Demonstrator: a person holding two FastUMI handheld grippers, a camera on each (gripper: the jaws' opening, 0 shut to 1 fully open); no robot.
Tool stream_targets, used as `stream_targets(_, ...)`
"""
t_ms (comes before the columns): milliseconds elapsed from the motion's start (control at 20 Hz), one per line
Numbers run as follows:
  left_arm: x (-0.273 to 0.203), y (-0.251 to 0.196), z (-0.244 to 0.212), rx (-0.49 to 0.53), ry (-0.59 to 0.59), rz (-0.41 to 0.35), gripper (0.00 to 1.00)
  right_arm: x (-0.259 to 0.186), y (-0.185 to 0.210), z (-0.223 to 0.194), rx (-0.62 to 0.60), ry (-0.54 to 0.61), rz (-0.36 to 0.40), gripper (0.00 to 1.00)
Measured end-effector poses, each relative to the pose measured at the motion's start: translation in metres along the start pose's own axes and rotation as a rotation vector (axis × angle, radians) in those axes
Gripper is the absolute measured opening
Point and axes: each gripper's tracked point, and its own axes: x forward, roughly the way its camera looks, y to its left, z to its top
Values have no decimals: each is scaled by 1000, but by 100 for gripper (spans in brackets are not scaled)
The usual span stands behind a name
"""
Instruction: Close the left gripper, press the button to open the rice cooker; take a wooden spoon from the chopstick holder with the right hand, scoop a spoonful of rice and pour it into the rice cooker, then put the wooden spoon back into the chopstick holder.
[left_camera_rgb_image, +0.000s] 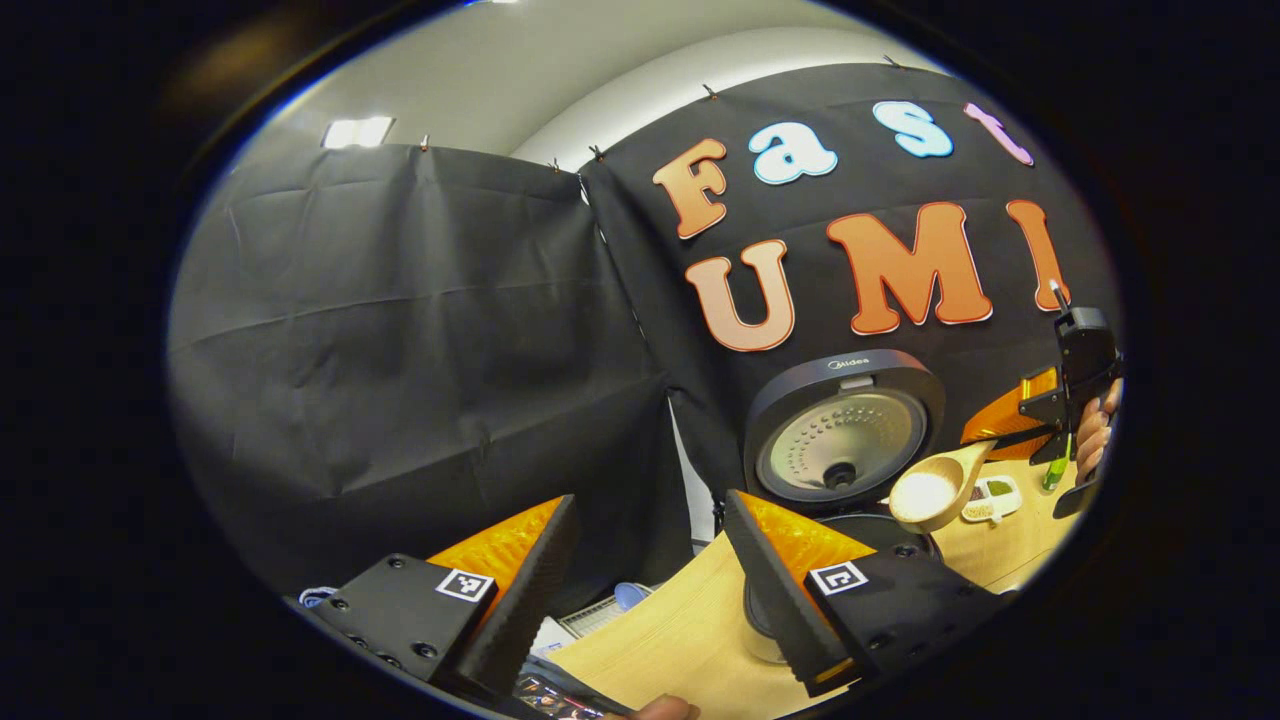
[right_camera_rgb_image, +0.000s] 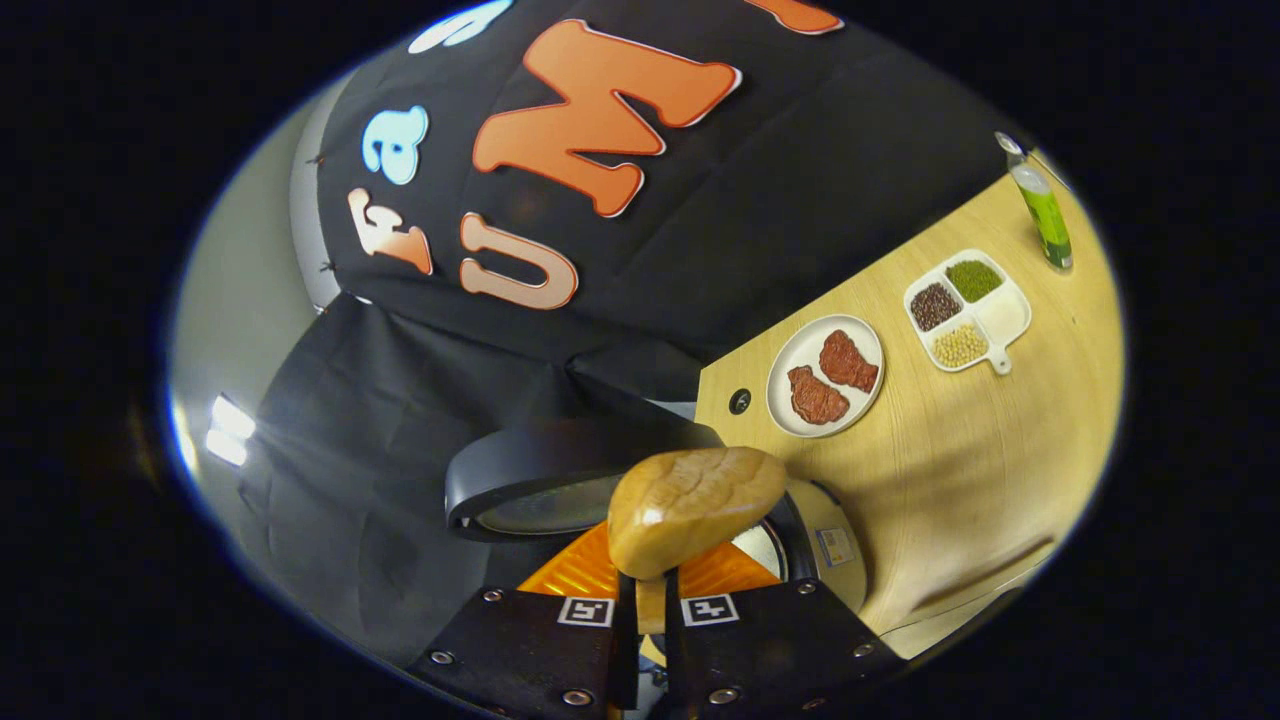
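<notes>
Even indoor light comes from a ceiling panel (left_camera_rgb_image: 357, 131), glowing white and overexposed in both views. The pale bench (right_camera_rgb_image: 960, 460) is brightly lit with soft shadows, and the black cloth stays dim. Fisheye bending curves straight lines near the edges, and the nearby wooden spoon (right_camera_rgb_image: 694, 510) looks slightly soft.

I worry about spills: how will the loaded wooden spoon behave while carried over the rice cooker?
The wooden spoon looks rigid, so it likely won't flex. Its shallow bowl holds loose white rice, which may slide out if tipped. The right gripper pinches only the narrow handle, so the spoon could twist above the open rice cooker.
</notes>
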Motion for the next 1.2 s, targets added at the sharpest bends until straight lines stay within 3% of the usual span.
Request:
stream_targets(150, 3, 6, -3, -11, 7, 6, 100, 3, 3, 1, -144, -29, -39, 10)
stream_targets(200, 4, 7, -3, -16, 10, 7, 91, 6, 6, 3, -183, -40, -49, 10)
stream_targets(450, 4, 13, -7, -5, 6, 17, 91, 11, 18, 2, -369, -76, -85, 10)
stream_targets(500, 4, 15, -7, -2, 5, 20, 99, 10, 18, 0, -395, -82, -89, 11)
stream_targets(650, 4, 21, -12, -11, 14, 30, 100, 11, 21, 0, -439, -90, -89, 10)
stream_targets(750, 4, 26, -13, -12, 18, 38, 91, 14, 24, 2, -454, -93, -84, 10)
stream_targets(850, 4, 29, -14, -8, 15, 43, 99, 13, 27, 3, -469, -98, -81, 10)
stream_targets(900, 4, 29, -13, -6, 15, 44, 91, 13, 29, 4, -480, -101, -80, 10)
stream_targets(1200, 5, 23, -12, -2, 12, 30, 91, 11, 34, 7, -591, -132, -85, 10)
